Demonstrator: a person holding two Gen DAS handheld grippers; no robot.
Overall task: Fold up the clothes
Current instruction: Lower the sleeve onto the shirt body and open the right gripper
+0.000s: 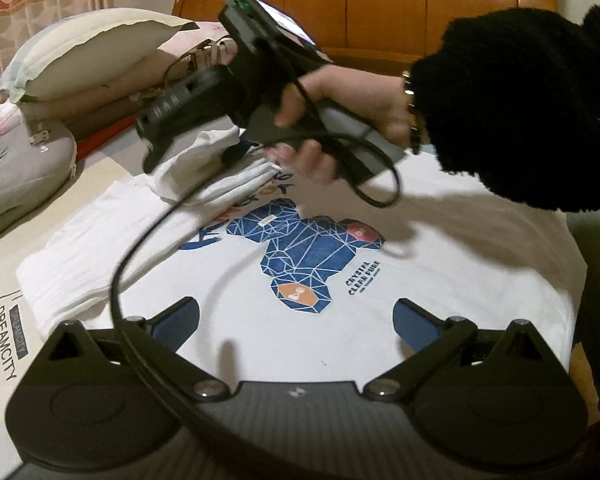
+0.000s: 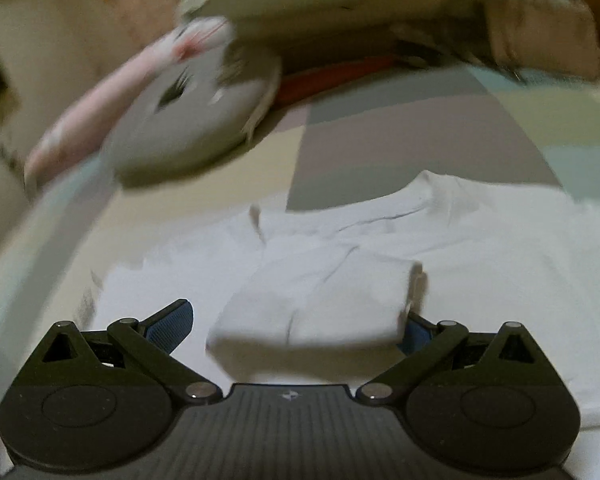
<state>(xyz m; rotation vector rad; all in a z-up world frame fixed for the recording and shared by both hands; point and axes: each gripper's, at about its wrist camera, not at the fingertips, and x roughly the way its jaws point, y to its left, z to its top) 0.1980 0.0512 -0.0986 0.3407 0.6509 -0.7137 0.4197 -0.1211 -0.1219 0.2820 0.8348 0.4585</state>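
A: So, white cotton T-shirt with blue geometric print [image 1: 300,256] lies flat on the bed [image 1: 4,280]; its sleeve [image 2: 312,300] drapes over right hand-held gripper [image 2: 296,320], jaws wide.
B: Left hand-held gripper [image 1: 296,312] also wide, empty. Risk: sleeve slips, fold bunches.

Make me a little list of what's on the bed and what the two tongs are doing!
Shirt: white T-shirt lying flat on the bed, blue bear picture facing up
Sleeve: one sleeve lifted and folded over the shirt
Left tongs: open, above the shirt, holding nothing
Right tongs: look open, the sleeve between them; the picture is blurry
Bed cover: patchwork sheet in grey, beige and pale blue
Nearby: grey round cushion and white pillow
Behind: wooden headboard
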